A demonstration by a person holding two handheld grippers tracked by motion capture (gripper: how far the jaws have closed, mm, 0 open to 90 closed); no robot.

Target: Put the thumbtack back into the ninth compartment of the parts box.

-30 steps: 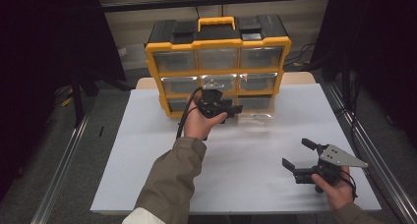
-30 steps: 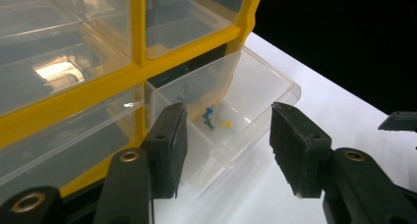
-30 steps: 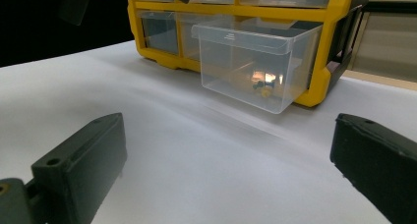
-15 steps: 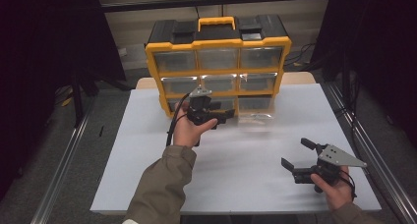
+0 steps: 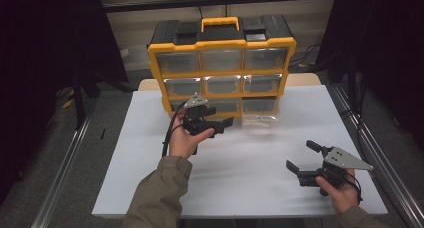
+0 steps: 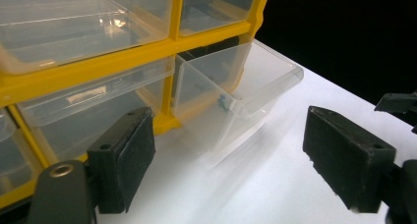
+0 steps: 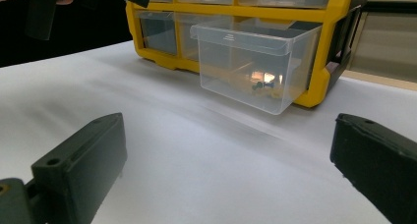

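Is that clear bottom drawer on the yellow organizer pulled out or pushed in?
Pulled out. The clear drawer juts well past the yellow frame over the white table.

Yellow-and-black cabinet (image 5: 221, 43); clear drawer (image 7: 255, 62); white table (image 5: 250, 178); black left gripper (image 5: 222, 127) fingers.

I see the drawer cabinet (image 5: 222, 63) standing at the far edge of the table (image 5: 125, 158), about midway along it. Its bottom right drawer (image 5: 260, 119) is pulled out over the tabletop, with small screws (image 7: 261, 86) lying in it. My left gripper (image 5: 212, 123) hangs just before the cabinet's bottom row, left of that drawer; my right gripper (image 5: 304, 160) sits near the near right corner.
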